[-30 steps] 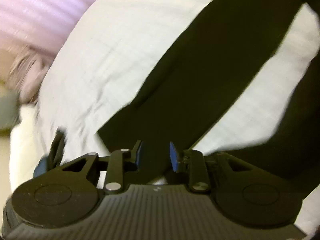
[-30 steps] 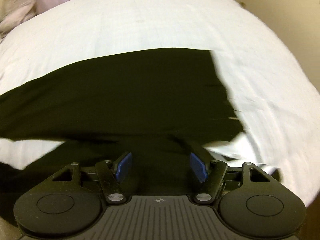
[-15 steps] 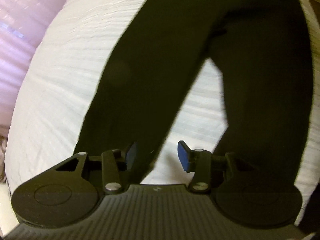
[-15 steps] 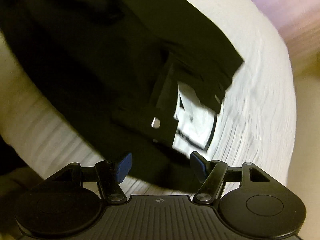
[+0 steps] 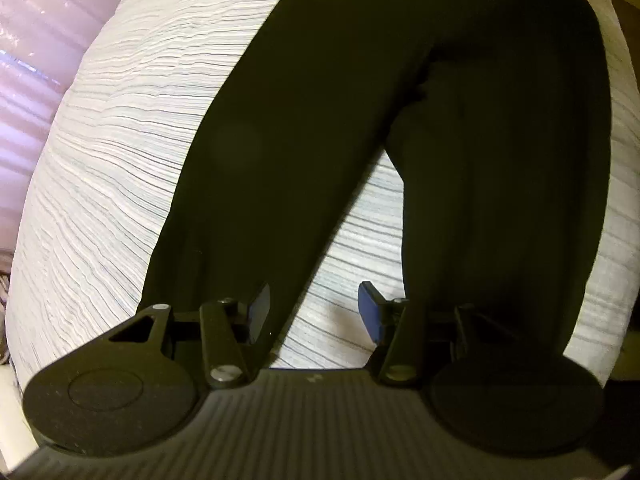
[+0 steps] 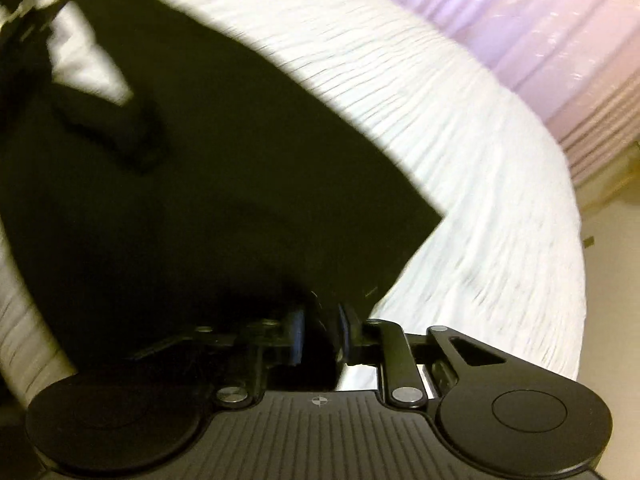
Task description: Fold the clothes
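Note:
A pair of black trousers (image 5: 312,128) lies spread on a white striped bedsheet (image 5: 120,152), its two legs running toward me in the left wrist view. My left gripper (image 5: 312,312) is open, its left pad over one leg's hem and bare sheet between the pads. In the right wrist view the trousers (image 6: 208,168) fill the left and middle. My right gripper (image 6: 322,328) is shut on the trousers' fabric near a corner of the waist end.
A pink curtain (image 5: 36,40) hangs beyond the bed on the left; it also shows in the right wrist view (image 6: 540,40). The bed's edge and a beige floor (image 6: 616,280) lie to the right.
My right gripper has closed on the trousers' fabric; it was open before. My left gripper has swung to look along the trouser legs and opened wider.

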A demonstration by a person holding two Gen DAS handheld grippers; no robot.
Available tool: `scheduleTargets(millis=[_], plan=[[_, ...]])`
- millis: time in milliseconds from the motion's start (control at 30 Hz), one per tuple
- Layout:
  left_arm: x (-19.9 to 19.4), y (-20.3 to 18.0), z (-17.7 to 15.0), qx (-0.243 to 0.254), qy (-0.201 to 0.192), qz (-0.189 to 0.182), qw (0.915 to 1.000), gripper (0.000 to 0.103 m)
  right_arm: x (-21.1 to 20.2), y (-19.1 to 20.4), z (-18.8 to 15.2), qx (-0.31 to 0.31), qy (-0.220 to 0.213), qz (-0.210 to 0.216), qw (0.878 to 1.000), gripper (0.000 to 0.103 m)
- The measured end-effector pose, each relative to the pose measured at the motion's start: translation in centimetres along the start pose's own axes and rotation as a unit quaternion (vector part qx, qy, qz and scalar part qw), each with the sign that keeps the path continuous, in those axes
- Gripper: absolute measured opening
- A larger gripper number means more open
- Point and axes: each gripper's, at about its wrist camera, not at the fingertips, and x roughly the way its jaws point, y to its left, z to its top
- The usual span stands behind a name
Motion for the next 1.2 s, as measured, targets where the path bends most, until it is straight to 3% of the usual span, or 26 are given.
scheduleTargets(millis=[167,200,233,267,400,700,800,1100,1200], plan=[[-0.5,0.0,0.3,-0.009,0.002,-0.001,1.0000,0.045,4.2,-5.3,0.6,0.106,0.017,0.003,0.994,0.023],[-0.5,0.0,0.2,-0.013,0.004,-0.002,0.9999,0.045,4.7,-6.1,0.3,0.132,0.023,0.007,0.991,0.039],[-0.6,0.0,0.1,-0.017,0.006,-0.004,0.9998,0.045,5.2,-6.9,0.1,0.158,0.029,0.011,0.987,0.064],[-0.5,0.0,0.1,-0.020,0.010,-0.006,0.9997,0.046,5.0,-7.2,-0.5,0.188,0.023,0.020,0.982,0.071],[0.1,-0.3,0.1,-0.021,0.021,-0.014,0.9994,0.046,5.9,-9.5,-2.4,0.303,0.033,0.082,0.949,0.072],[0.7,-0.3,1.5,-0.022,0.021,-0.018,0.9994,0.047,8.1,-12.1,-4.3,0.424,0.014,0.158,0.892,0.072],[0.8,-0.2,1.7,-0.025,0.022,-0.017,0.9993,0.049,9.8,-14.0,-3.3,0.429,0.005,0.169,0.887,0.072],[0.3,1.1,-0.6,-0.089,0.050,0.003,0.9947,0.051,12.6,-15.7,1.5,0.408,-0.005,0.171,0.897,0.072],[-0.6,1.4,-2.6,-0.120,0.066,0.019,0.9903,0.051,12.1,-14.3,3.3,0.379,-0.007,0.178,0.908,0.072]])
